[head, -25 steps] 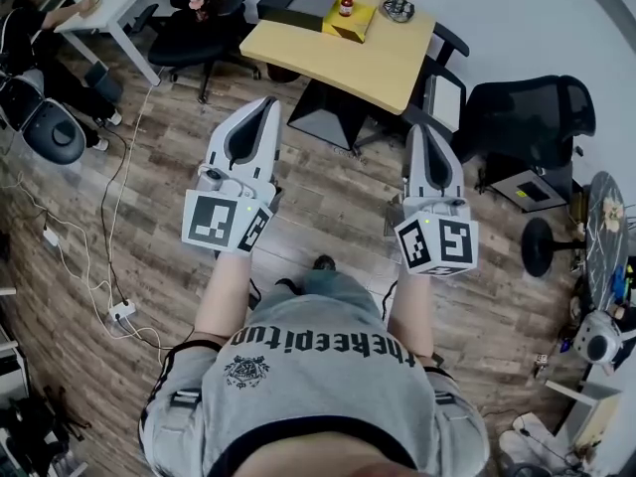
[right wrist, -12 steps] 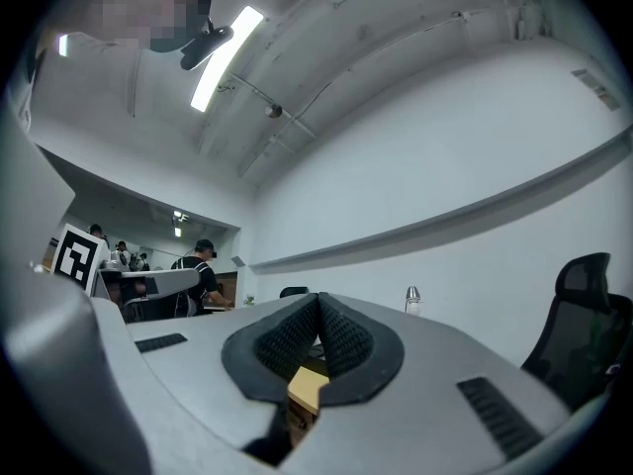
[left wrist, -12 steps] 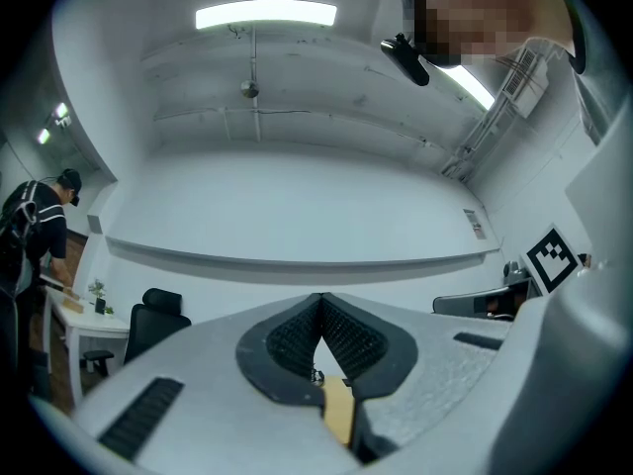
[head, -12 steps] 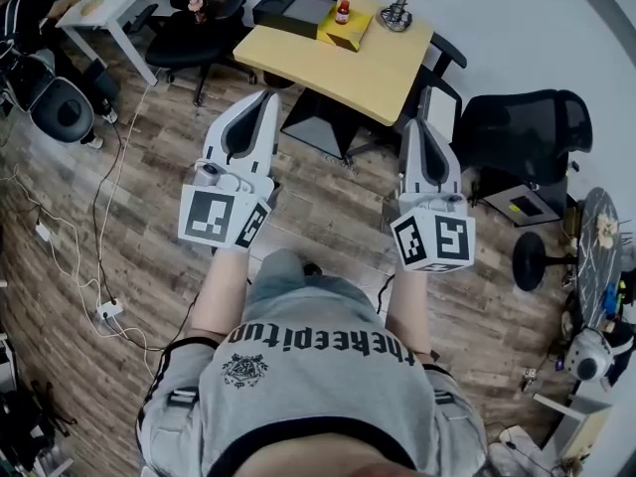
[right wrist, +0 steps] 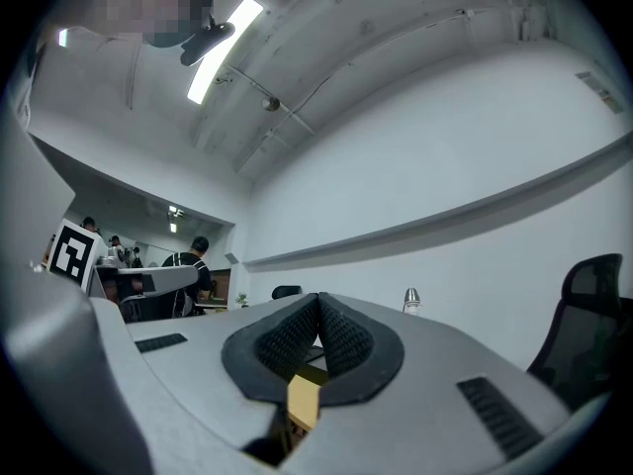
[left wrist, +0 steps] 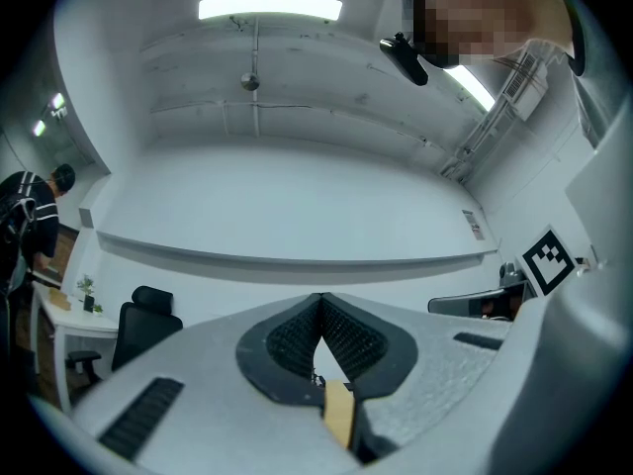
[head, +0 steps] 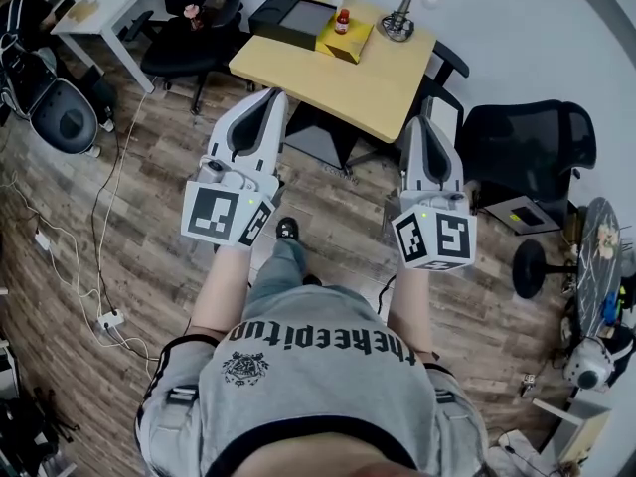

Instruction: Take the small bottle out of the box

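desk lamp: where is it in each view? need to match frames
Head view: desk lamp at top centre, on the far right corner of the yellow table.
Left gripper view: not in it.
Right gripper view: desk lamp small, just right of the jaw tips.
Shared landmark: white wall.
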A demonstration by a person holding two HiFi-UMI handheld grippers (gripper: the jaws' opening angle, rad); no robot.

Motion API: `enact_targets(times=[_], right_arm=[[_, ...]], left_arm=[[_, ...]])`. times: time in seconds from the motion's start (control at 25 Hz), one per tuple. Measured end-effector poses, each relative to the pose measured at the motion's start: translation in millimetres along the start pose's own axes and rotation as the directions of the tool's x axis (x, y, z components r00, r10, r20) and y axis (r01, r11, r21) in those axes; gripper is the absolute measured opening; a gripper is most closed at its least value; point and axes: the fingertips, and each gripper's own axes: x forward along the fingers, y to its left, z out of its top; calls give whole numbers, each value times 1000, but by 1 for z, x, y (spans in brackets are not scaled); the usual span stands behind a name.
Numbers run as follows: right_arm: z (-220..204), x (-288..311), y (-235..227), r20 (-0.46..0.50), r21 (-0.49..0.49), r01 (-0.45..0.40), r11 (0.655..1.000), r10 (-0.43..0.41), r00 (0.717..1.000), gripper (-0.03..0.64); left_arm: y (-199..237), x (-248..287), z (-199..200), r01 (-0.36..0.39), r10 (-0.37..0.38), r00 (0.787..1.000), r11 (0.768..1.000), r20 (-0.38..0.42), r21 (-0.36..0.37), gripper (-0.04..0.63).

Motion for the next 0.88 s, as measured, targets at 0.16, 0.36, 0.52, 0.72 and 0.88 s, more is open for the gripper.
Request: enact_targets(times=[0.16,0.36,0.52,0.72,0.88], right_arm=[[-3,39,-8,3,-8,6,1000,-6,1000,2],[-5,85,-15,10,-19,28,999,-27,1000,2],[-10,117,-19,7,-16,42,999,-42,999,2],[-16,155,-22,10,-12,63,998,-63,998,2],[-21,182,-23,17,-10,74,997,-74,997,2]], left_arm=[[25,32,-4,10,-10,1000,1000,11,3,3],[57,70,-12,26,-26,1000,1000,13,0,3],[80,97,-19,43,-43,999,999,11,-3,3],[107,127,-28,66,-66,998,998,8,-6,3],[129,146,-37,81,-80,997,997,8,-4,3]])
